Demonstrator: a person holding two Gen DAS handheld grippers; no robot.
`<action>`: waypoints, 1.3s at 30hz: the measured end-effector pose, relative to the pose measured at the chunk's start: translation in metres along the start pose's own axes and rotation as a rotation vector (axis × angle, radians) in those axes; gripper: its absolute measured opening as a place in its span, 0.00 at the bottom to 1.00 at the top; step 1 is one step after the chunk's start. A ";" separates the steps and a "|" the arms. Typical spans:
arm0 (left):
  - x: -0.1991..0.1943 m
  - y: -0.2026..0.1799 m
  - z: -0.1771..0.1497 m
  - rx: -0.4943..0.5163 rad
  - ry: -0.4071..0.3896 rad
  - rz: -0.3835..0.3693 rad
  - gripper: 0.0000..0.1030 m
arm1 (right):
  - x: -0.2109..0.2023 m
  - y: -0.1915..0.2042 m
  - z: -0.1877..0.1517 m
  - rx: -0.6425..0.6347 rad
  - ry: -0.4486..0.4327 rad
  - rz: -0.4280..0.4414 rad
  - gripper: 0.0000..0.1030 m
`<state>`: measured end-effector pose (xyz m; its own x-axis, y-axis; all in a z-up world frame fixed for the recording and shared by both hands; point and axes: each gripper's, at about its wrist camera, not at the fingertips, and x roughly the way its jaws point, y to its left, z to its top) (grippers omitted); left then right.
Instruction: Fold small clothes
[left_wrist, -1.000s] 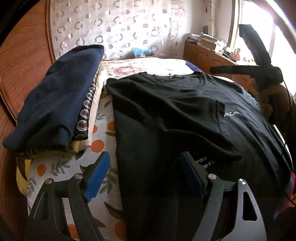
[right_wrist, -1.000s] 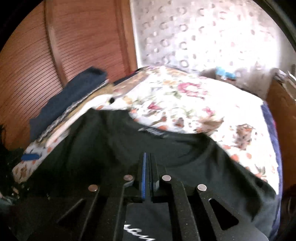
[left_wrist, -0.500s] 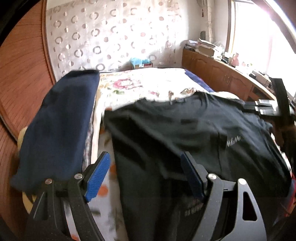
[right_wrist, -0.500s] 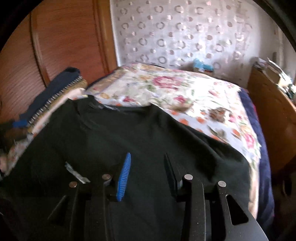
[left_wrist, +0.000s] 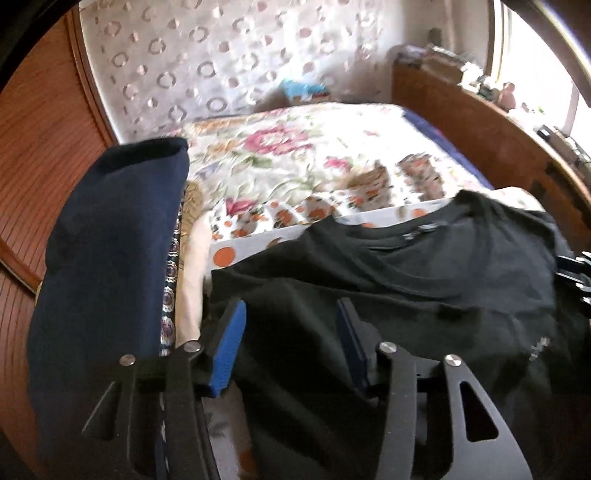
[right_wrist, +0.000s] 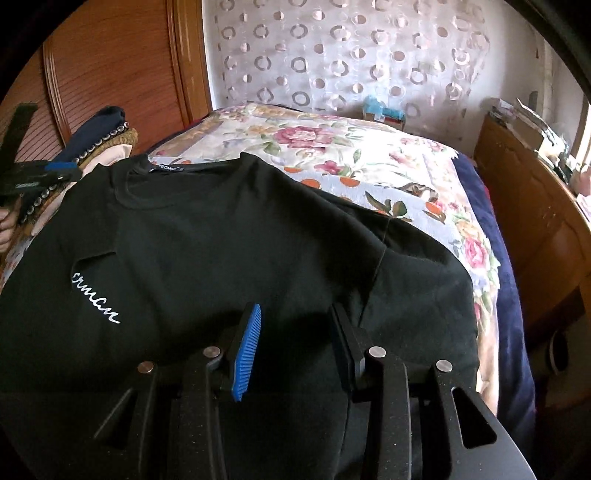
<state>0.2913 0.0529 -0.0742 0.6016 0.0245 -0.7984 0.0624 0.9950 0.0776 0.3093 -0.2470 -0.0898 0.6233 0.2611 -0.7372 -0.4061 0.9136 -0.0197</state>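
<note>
Through my left wrist camera, my left claw (left_wrist: 291, 339) hangs over the near left part of the black T-shirt (left_wrist: 424, 295), which lies spread on the floral bed (left_wrist: 295, 155). Its jaws have just been closing but stand partly open, empty, gripping nothing. Just left sits the stack of folded clothes (left_wrist: 110, 258); a careless sweep could topple it.

Through my right wrist camera, my right claw (right_wrist: 295, 343) hovers partly open over the shirt near its right sleeve (right_wrist: 424, 280); its jaws have just been opening and hold nothing. Pinching two layers or bedsheet would likely skew the fold.
</note>
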 end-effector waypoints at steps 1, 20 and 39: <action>0.006 0.001 0.001 -0.002 0.015 0.007 0.48 | -0.001 0.001 -0.001 -0.002 0.000 -0.001 0.39; -0.025 0.030 0.016 -0.055 -0.076 0.011 0.06 | 0.004 -0.013 -0.001 -0.007 -0.004 0.018 0.45; -0.078 0.037 0.006 -0.045 -0.235 -0.038 0.48 | 0.002 -0.018 -0.001 0.003 -0.007 0.016 0.46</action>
<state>0.2511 0.0872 -0.0053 0.7688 -0.0306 -0.6388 0.0557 0.9983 0.0192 0.3173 -0.2635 -0.0919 0.6214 0.2782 -0.7324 -0.4142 0.9101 -0.0058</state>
